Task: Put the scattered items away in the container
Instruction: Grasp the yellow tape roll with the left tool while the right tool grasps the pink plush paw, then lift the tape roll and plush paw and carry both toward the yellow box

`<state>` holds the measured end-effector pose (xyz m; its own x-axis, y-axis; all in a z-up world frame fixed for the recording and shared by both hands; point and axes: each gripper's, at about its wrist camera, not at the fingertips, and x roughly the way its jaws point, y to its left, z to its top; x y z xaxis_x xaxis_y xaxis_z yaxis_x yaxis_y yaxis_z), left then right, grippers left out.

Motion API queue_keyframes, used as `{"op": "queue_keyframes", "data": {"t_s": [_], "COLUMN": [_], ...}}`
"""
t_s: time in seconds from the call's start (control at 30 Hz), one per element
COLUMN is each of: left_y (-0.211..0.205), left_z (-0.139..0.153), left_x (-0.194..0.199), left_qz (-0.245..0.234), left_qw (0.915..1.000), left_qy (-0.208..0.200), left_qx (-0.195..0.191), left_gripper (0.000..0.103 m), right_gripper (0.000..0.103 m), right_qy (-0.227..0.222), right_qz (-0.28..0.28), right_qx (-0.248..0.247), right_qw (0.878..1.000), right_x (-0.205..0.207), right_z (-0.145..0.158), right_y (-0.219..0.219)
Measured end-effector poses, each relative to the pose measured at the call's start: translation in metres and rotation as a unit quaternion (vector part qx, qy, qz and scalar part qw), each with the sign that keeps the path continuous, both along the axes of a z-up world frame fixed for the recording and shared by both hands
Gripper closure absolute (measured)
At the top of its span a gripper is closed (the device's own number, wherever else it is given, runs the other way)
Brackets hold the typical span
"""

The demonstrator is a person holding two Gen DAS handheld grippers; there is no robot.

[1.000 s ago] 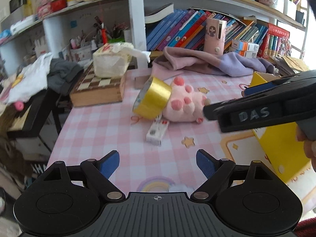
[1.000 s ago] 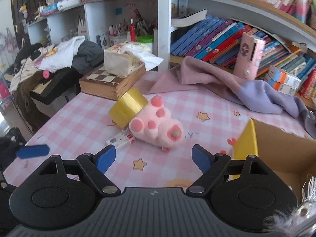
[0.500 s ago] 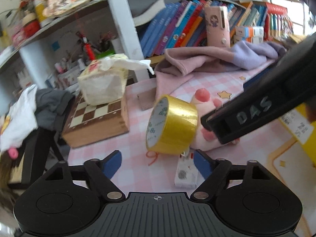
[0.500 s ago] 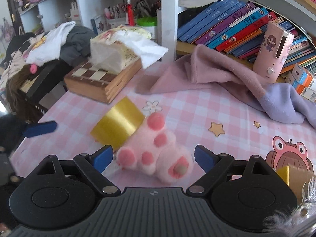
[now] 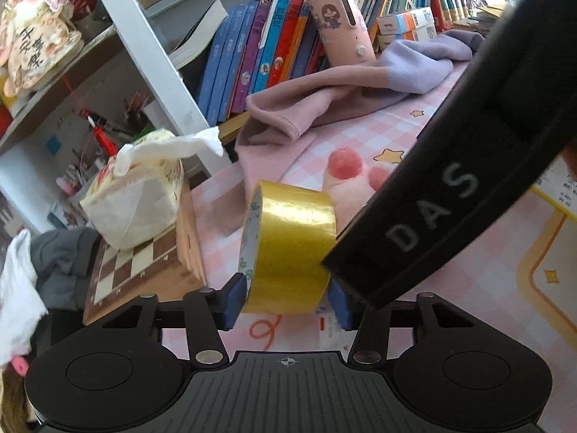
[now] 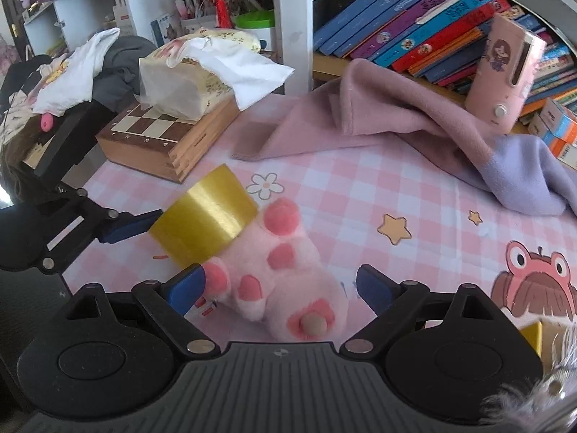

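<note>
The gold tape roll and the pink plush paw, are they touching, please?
Touching: the right wrist view shows the gold tape roll pressed against the pink plush paw, no gap.

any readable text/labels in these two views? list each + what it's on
"DAS": side of the right gripper body, left wrist view.
"1 2 3 4": edge of the chessboard box.
Chinese characters on the shelf ornament: too blurred to read.
Book spines, small boxes, tape roll inner print: too small.
</note>
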<state>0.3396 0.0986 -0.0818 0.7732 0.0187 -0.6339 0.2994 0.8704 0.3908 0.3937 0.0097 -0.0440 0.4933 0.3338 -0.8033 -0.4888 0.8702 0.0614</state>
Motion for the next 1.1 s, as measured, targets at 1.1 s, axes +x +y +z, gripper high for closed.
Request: {"op": "queue_keyframes", "data": {"t_s": [1.1], "left_y": [0.037], "left_z": [0.057], "left_x": [-0.086], "left_qz": [0.102], "left_qw": [0.9866], "left_qy": [-0.001], "left_qx": [-0.127], "left_gripper": [0.063], "right_gripper": [0.034], "right_qy": [-0.011], "right_qz": [0.000], "right_qx": [0.046], "right_qw": [0.999], "right_x": [-0.050], "right_z": [0.017], "right_y": [-0.023]}}
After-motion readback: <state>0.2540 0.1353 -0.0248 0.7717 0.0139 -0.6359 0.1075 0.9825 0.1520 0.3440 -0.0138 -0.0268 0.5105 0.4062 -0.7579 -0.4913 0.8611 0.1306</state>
